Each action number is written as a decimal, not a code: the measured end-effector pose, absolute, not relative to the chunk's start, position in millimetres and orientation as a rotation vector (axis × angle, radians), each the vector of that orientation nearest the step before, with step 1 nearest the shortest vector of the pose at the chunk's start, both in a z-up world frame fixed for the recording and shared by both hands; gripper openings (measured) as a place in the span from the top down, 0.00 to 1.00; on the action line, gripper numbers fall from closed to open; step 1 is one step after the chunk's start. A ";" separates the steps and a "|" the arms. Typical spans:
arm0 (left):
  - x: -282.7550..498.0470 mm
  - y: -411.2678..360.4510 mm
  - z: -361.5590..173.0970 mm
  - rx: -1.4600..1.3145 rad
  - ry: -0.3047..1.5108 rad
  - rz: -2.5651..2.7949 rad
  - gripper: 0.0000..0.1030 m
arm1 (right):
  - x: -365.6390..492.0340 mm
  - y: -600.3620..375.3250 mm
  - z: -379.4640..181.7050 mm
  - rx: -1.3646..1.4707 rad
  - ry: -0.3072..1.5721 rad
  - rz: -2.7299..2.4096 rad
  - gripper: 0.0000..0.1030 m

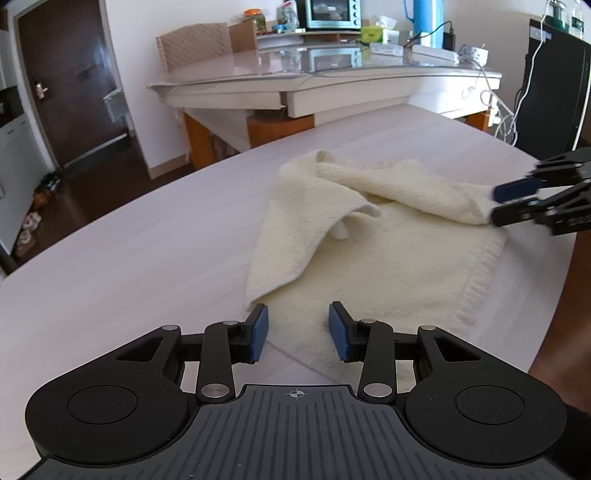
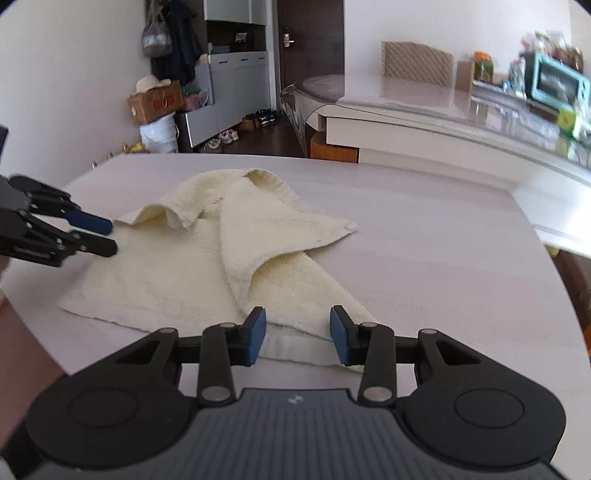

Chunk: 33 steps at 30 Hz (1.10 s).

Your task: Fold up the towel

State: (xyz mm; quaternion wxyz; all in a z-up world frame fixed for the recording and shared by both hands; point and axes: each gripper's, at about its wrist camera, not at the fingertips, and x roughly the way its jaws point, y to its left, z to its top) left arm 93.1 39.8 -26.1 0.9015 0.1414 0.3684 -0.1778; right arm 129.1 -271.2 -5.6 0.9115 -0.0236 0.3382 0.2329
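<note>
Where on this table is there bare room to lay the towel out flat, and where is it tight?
Bare table runs wide beyond the towel on the left tongs' outer side, and past its far edge toward the glass-topped table. More bare top lies outside the right tongs. The near edge is crowded: both open tongs sit at the towel there.

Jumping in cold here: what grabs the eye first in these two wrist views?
The cream towel lies rumpled in the middle of the pale table, one corner flopped over itself. The left gripper and right gripper both stand open at its near edges, each visible in the other's view. Behind stands a glass-topped table with a teal toaster oven.
</note>
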 end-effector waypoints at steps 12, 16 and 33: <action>71.2 0.8 -16.1 0.205 0.739 -0.486 0.68 | 167.6 -276.9 4.0 0.096 0.680 0.457 0.56; 72.3 -9.1 -26.3 0.202 0.762 -0.516 0.68 | 185.7 -258.9 -0.3 -0.043 0.671 0.411 0.56; 57.5 15.7 -24.5 0.235 0.810 -0.526 0.67 | 253.7 -266.9 -13.3 -0.377 0.672 0.277 0.51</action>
